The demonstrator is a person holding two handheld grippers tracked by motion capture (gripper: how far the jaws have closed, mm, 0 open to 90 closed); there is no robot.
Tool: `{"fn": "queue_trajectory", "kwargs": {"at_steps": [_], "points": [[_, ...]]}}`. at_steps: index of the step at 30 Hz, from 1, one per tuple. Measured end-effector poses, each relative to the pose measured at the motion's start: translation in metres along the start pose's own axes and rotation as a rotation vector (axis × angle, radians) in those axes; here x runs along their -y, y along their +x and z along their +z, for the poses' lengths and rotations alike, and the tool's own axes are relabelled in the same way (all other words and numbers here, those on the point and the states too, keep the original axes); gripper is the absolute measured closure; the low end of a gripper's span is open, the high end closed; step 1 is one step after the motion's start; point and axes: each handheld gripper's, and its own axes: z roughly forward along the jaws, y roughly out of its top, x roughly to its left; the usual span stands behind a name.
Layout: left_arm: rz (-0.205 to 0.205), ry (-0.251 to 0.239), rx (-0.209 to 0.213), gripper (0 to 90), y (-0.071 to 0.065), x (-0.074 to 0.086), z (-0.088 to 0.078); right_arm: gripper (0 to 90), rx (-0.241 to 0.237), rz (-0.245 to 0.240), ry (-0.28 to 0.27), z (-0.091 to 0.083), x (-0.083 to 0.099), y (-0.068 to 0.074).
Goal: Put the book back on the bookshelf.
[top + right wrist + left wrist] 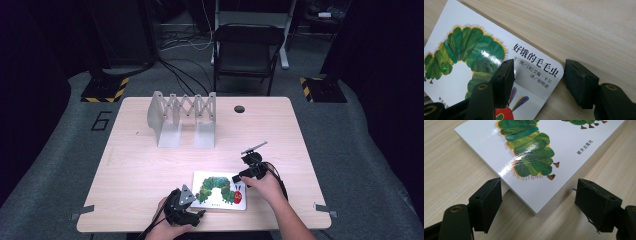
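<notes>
The picture book [220, 190] with the green caterpillar cover lies flat and closed near the counter's [150, 165] front edge, a little right of its middle. Nothing is lifted yet; the grasp looks still to come. The left tongs [537, 202] stand wide about the book's near left corner, pads clear of it. The right tongs [537, 80] stand wide astride the far right corner, one pad over the cover, not pressing. Behind, the grey expanding book rack [182, 117] stands well apart near the back edge, with bare counter between.

Book [544, 150] cover cut off by top edge; small print beside caterpillar likely too blurred to read.
</notes>
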Motion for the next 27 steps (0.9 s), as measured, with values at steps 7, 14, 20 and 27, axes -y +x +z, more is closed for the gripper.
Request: {"fn": "queue_trajectory", "kwargs": {"at_steps": [7, 14, 20, 27], "points": [[0.000, 0.007, 0.010, 21.4, 0.002, 0.001, -0.001, 37.2, 0.012, 0.018, 0.004, 0.001, -0.001, 0.004], [-0.025, 0.006, -0.026, 21.3, 0.009, 0.004, -0.005, 36.3, -0.007, -0.025, -0.019, 0.010, -0.010, 0.013], [-0.020, 0.013, -0.010, 21.4, 0.011, 0.005, -0.007, 37.6, -0.010, -0.015, -0.045, 0.012, -0.014, 0.012], [-0.018, -0.002, -0.018, 21.1, 0.011, 0.006, -0.006, 38.5, -0.002, -0.007, -0.037, 0.009, -0.007, 0.011]]}}
